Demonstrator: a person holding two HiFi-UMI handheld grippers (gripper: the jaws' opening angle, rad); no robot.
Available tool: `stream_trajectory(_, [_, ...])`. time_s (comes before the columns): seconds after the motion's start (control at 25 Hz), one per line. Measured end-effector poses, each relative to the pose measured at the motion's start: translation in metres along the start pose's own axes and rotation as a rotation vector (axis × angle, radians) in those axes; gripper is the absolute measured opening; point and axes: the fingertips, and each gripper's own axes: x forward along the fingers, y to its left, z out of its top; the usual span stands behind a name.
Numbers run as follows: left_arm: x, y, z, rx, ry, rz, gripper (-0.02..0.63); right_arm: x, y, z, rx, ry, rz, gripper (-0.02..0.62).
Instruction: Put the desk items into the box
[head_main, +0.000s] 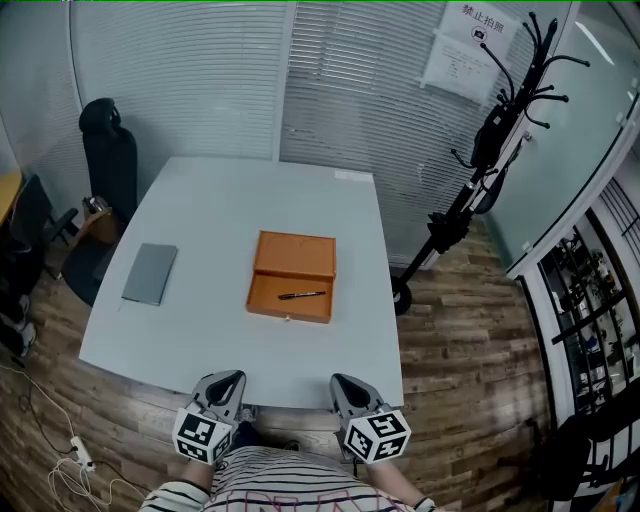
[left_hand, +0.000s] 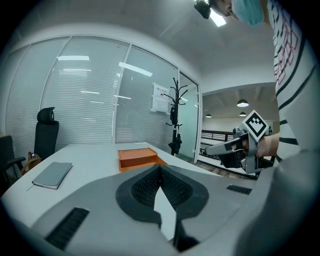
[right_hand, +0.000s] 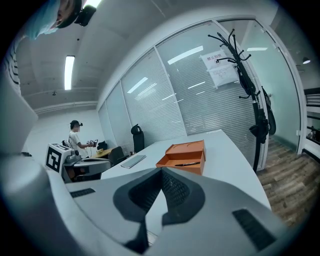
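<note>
A: We start nearest. What do we log for the tongs?

B: Left gripper (head_main: 228, 380) and right gripper (head_main: 345, 382) both sit low at the table's near edge, side by side and apart from each other. In each gripper's own view the jaws meet at the tips with nothing between them. Both closed, both empty.

A: Containers next.

B: We see one orange box (head_main: 295, 254), lying open near the middle of the table (head_main: 230, 200), well beyond both grippers. It shows two halves. A dark pen (head_main: 302, 295) lies in the half nearer us, roughly crosswise. The far half looks bare.

A: Anything outside the box?

B: A grey notebook (head_main: 150, 273) lies flat and closed on the table, left of the box and well apart from it. We note nothing else on the pale tabletop.

A: And the room?

B: Wood-plank floor (head_main: 460, 360) around the table, with a white power strip (head_main: 78, 455) and its cord at lower left. A black chair (head_main: 110, 160) stands at the far left corner. Behind the table we record a glass wall (head_main: 200, 80) with lowered blinds, a paper notice (head_main: 470, 50) stuck to it at right, and a black coat rack (head_main: 500, 130) just beside that. The notice's print is too small for us to read.
</note>
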Motion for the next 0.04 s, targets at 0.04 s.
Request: stream_trajectory(0.04, [0.0002,0.0009,0.0001,-0.001,0.0,-0.001,0.023,0.0011,0.0006,0.0001,-0.001,0.001,0.0,0.025])
